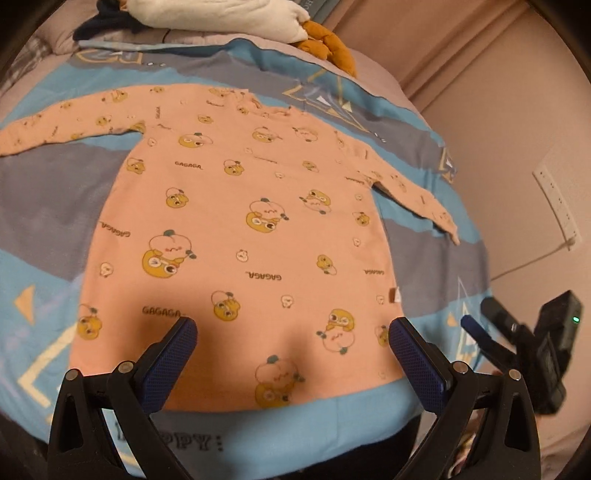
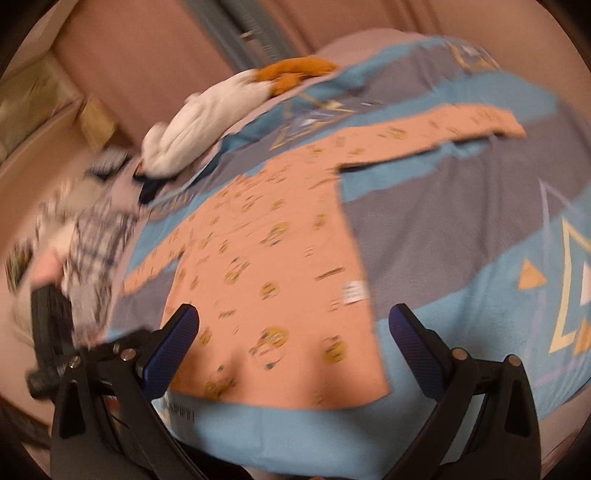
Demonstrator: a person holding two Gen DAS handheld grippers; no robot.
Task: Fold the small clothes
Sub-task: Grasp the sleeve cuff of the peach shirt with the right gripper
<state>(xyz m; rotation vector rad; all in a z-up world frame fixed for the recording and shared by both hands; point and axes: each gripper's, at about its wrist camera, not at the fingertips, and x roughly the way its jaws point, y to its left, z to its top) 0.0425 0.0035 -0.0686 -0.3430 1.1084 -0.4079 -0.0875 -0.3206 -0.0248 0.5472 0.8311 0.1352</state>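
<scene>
The shirt [image 1: 236, 229] lies flat and face up on the blanket [image 1: 44, 206], both sleeves spread out, hem toward the cameras. The left gripper [image 1: 291, 332] hangs just above the hem, fingers wide apart and empty, with the hem running between them. The right gripper [image 2: 293, 319] hangs over the hem's right-hand corner, fingers likewise spread and holding nothing.

Only the left view is sharp: it shows the "GAGAGA" print, the cartoon figures and a small side tag [image 1: 394, 295] at 3 o'clock on the shirt. It also catches the right gripper's body at 4 o'clock, beyond the blanket's edge, and a wall socket [image 1: 557, 206] at 3 o'clock. The right view alone shows a plaid cloth [image 2: 92, 251] heaped at 9 o'clock, off the shirt's left sleeve.

Bare blanket surrounds the shirt on every side; the widest free stretch is at 3 o'clock in the right view. At 12 o'clock, a white plush [image 1: 221, 18] with orange feet lies past the collar, apart from the shirt.

The right view is motion-blurred, so its prints and label [image 2: 355, 291] are unreadable. Lettering on the blanket at 6 o'clock is partly covered by the left gripper's finger [image 1: 166, 369].
</scene>
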